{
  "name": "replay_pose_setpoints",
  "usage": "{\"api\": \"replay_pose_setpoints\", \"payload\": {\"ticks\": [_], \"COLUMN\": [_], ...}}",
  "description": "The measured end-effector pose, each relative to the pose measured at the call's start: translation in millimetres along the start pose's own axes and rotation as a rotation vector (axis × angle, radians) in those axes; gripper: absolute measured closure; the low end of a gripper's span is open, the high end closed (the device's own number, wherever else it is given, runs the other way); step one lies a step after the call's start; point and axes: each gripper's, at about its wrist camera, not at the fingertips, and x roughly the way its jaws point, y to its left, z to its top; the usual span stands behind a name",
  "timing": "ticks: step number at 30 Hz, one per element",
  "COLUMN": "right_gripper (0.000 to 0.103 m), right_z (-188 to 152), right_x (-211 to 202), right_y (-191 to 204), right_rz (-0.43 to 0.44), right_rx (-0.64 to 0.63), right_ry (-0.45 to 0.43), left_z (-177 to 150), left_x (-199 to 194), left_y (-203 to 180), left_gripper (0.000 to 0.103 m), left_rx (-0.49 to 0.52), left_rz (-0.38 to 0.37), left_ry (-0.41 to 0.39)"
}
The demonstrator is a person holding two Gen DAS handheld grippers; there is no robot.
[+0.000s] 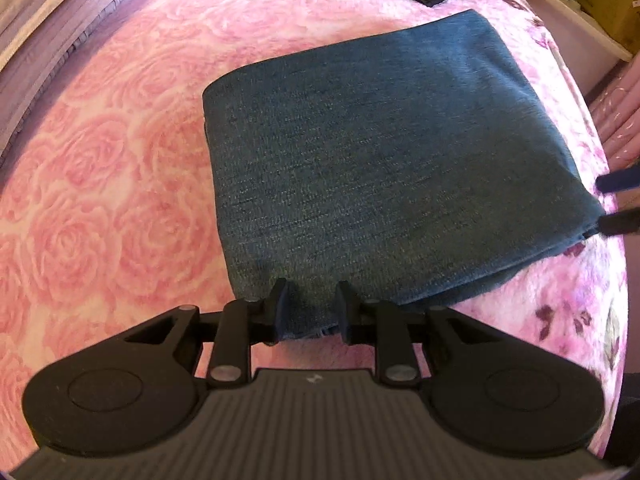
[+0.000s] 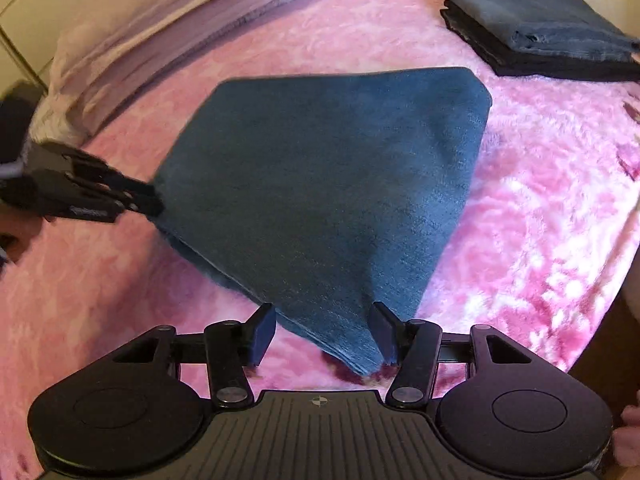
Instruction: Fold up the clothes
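The folded jeans (image 1: 384,160) lie mid-blanket (image 1: 120,200), near the finished stack (image 2: 536,24). If either grip slips, the layered corner likely fans open. The left gripper (image 1: 310,312) pinches the near-left corner narrowly. The right gripper (image 2: 324,332), jaws wider, straddles the near-right corner; whether it clamps, I cannot tell.

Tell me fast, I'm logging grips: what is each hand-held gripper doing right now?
Left hand-held gripper: shut on a corner of the folded blue denim garment.
Right hand-held gripper: jaws wide around another corner; whether they grip it cannot be told.
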Motion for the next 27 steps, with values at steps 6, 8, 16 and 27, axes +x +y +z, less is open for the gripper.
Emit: {"api": "replay_pose_setpoints", "payload": {"ticks": [6,8,16,27], "right_gripper": [0.047,0.047,0.047,0.047], "right_z": [15.3,12.0,18.3,76.7], "right_x": [11.7,37.7,21.5,3.3], "right_y": [2.2,-6.3,-21.1,-15.0], "right_rz": [0.028,0.0,0.011,-0.093], "right_rx": [-0.07,-0.068,0.028,-0.035], "right_ry": [-0.019,0.079,0.093,0.151], "left_z": [3.8,5.7,15.2,27.1], "left_x": [5.9,7.2,8.0,-43.2], "left_y": [-3.3,-4.0,-4.4,-15.5], "left_gripper": [0.083,0.083,0.083,0.081], "left_rx": [-0.006,-0.004,0.001,-0.036], "left_rz": [0.021,0.016,0.026,0.053], "left_ry": [0.005,0.013,0.052,0.048]}}
